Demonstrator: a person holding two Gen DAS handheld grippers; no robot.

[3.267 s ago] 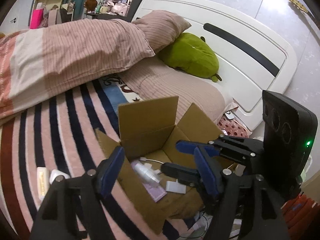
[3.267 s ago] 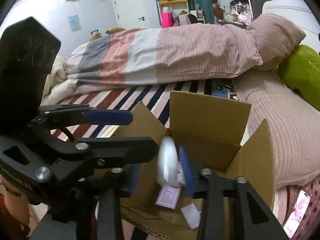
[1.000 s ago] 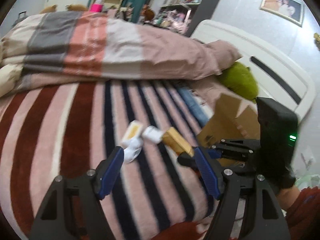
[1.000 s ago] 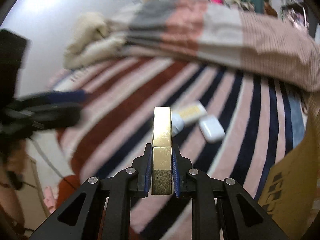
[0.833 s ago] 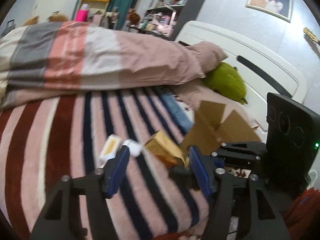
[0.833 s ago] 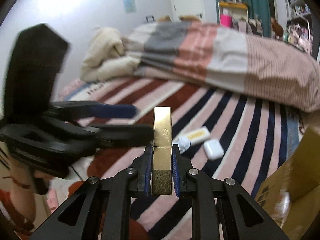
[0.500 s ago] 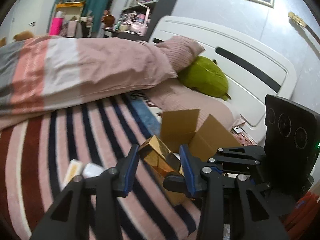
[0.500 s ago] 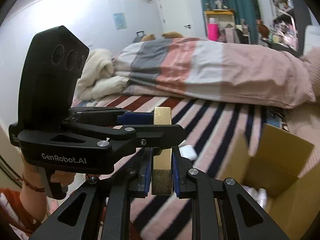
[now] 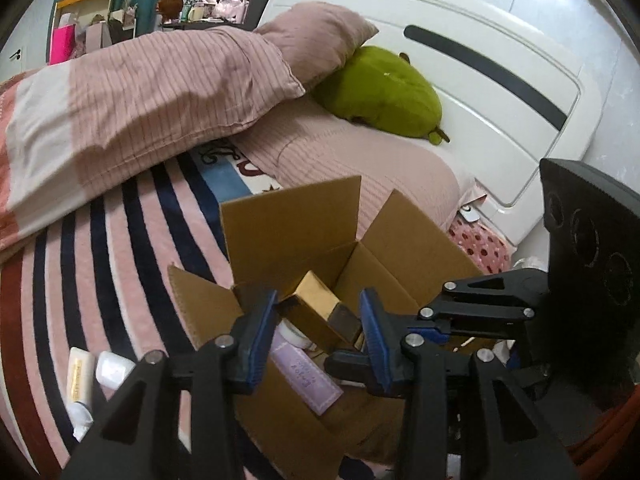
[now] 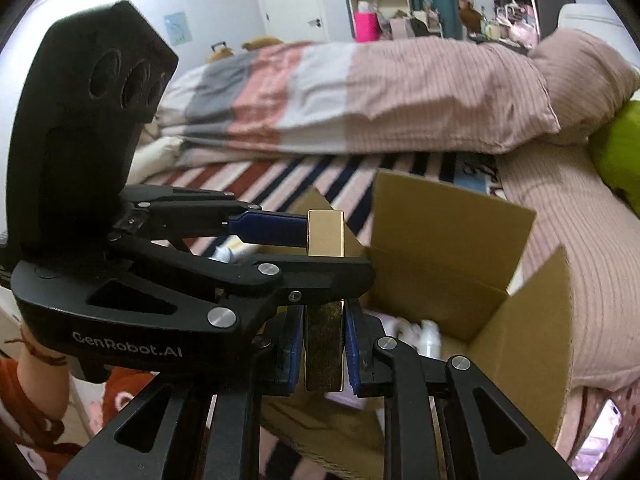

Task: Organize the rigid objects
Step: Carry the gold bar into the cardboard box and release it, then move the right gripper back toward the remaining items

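Note:
My right gripper (image 10: 323, 340) is shut on a long gold box (image 10: 325, 236) and holds it over the open cardboard box (image 10: 444, 248) on the striped bed. In the left wrist view the gold box (image 9: 318, 304) hangs above the cardboard box (image 9: 288, 220), between the fingers of my left gripper (image 9: 318, 336), which is open and does not touch it. A purple packet (image 9: 306, 372) and a white bottle lie inside the box. The left gripper body crosses in front of the gold box in the right wrist view.
A cream packet (image 9: 78, 370) and a white case (image 9: 114, 368) lie on the striped blanket (image 9: 120, 248) left of the box. A folded duvet (image 9: 140, 88), a pillow, a green plush (image 9: 380, 96) and the white headboard (image 9: 480, 80) lie beyond.
My right gripper has carried the gold box from over the striped blanket to above the open cardboard box. My left gripper has swung the same way and now frames the box.

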